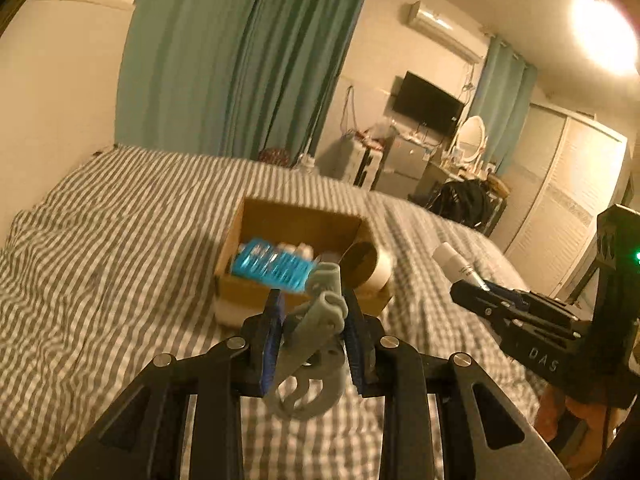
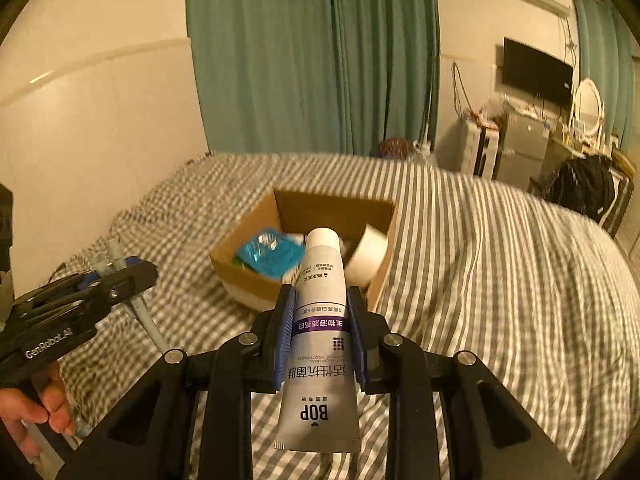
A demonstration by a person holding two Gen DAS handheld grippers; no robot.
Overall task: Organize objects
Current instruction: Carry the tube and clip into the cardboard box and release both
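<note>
Our right gripper [image 2: 320, 316] clamps the toothpaste tube [image 2: 320, 344], cardboard box [image 2: 304, 208] at twelve o'clock. Our left gripper [image 1: 314, 320] pinches a gray plastic tool [image 1: 316, 344].

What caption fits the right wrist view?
Right tool grips a toothpaste tube above the striped bed, pointing toward an open box.

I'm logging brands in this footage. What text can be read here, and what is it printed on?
"BOP": toothpaste tube, held in the right gripper.
"TOOTHPASTE": same tube, faint small print.
"GenRobot.AI": left gripper body, right wrist view.
"DAS": right gripper body, left wrist view.
Chinese characters and other small print on the tube: too small to transcribe reliably.
</note>
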